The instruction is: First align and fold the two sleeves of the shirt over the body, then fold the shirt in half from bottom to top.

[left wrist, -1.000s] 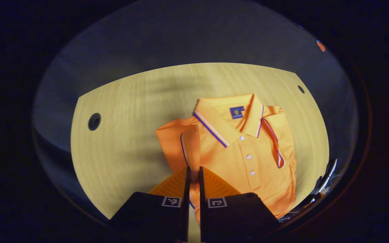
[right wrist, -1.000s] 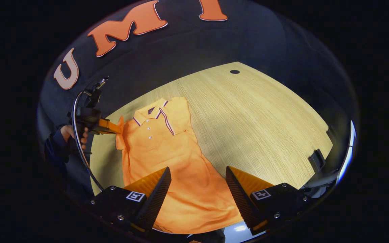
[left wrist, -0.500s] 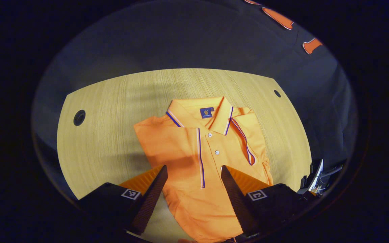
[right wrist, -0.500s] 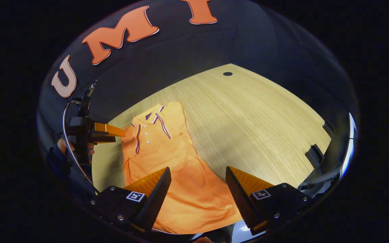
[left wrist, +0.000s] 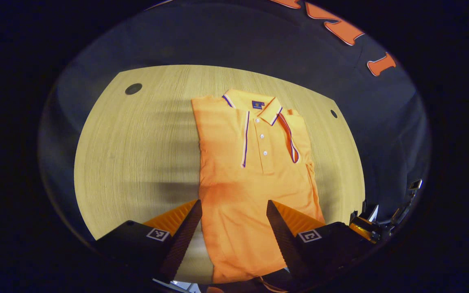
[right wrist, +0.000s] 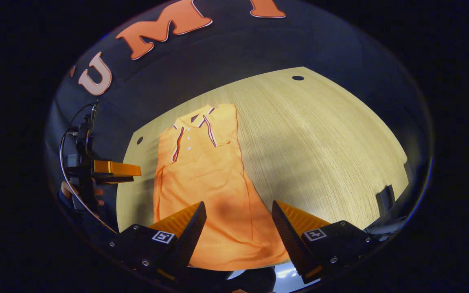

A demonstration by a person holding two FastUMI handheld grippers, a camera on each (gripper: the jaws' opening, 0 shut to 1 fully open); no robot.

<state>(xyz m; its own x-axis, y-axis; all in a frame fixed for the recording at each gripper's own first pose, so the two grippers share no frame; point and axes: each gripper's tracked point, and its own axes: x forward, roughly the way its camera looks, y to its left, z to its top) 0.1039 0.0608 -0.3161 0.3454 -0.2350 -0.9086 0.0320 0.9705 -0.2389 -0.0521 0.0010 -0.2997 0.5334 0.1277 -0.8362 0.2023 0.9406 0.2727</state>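
Wooden table [left wrist: 136, 134] under your orange shirt [left wrist: 246, 179], both sleeves folded in, collar toward twelve o'clock, your left gripper [left wrist: 233, 228] and right gripper [right wrist: 238, 232] both released above the hem.

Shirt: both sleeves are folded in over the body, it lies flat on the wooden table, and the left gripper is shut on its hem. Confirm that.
Not quite. The left gripper is not shut on the hem: the left gripper view shows its fingers spread wide apart over the lower shirt, holding nothing. The rest stands: both sleeves lie folded in over the body, and the shirt lies flat on the wooden table.
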